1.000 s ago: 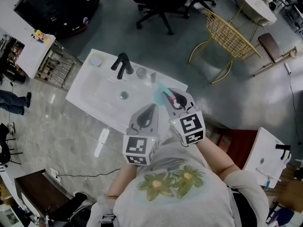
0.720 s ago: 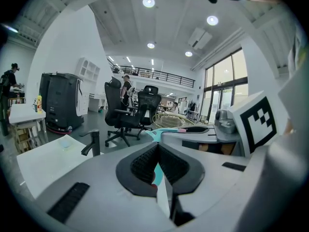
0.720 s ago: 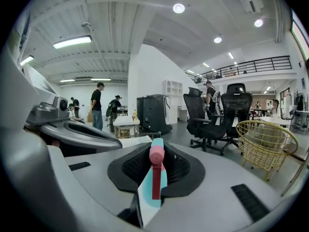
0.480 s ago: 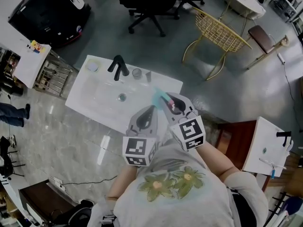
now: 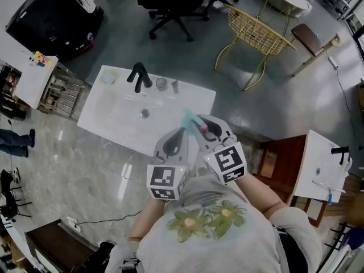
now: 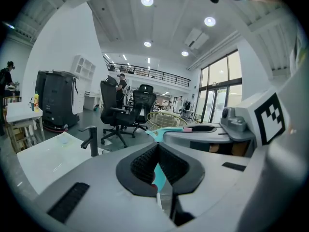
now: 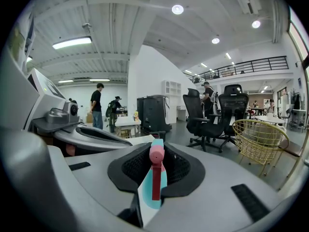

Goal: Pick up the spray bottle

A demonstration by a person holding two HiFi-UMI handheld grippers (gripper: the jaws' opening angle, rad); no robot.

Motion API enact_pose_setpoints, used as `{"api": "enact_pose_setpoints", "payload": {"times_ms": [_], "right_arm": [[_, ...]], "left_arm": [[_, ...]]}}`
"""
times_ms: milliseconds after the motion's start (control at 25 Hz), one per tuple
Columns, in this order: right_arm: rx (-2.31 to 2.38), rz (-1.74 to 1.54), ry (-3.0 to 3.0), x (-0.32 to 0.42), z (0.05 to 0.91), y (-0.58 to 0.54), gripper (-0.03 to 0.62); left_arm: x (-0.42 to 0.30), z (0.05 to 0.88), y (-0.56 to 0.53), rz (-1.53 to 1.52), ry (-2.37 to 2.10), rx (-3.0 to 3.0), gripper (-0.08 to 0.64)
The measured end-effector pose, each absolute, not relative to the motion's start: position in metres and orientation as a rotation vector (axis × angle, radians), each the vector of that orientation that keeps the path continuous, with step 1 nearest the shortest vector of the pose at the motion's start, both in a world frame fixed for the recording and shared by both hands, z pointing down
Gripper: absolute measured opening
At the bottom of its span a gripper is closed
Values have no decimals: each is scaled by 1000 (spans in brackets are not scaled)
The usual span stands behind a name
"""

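I have the left gripper (image 5: 181, 133) and right gripper (image 5: 202, 124) raised just ahead of the chest, close side by side, both pointing forward, with the elbows bent. The left jaws are pressed together at the tips. The right jaws are clamped on the spray bottle (image 7: 156, 154).

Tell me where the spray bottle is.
In the head view the spray bottle is clamped in the right gripper, right of the left gripper, by the near right corner of the sink counter.
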State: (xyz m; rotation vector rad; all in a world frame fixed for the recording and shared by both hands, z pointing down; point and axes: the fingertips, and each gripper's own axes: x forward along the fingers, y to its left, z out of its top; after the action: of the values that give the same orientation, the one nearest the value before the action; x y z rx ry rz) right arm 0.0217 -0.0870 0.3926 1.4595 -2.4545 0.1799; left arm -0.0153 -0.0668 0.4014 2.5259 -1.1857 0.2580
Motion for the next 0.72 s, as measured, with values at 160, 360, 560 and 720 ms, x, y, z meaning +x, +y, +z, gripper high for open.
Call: {"api": "enact_pose_setpoints", "payload": {"times_ms": [160, 360, 560, 720], "right_arm": [[1455, 177, -2446, 21, 394, -78, 72], [1449, 180, -2438, 18, 396, -70, 72], [1440, 176, -2439, 13, 395, -62, 72], [1429, 182, -2430, 12, 399, -53, 72]], "left_arm": [[-16, 402, -60, 258, -1184, 2525, 9], [-20, 406, -52, 253, -1184, 2514, 9], [-25, 409, -47, 245, -1186, 2502, 9], [-27, 412, -43, 237, -1182, 2494, 9]]}}
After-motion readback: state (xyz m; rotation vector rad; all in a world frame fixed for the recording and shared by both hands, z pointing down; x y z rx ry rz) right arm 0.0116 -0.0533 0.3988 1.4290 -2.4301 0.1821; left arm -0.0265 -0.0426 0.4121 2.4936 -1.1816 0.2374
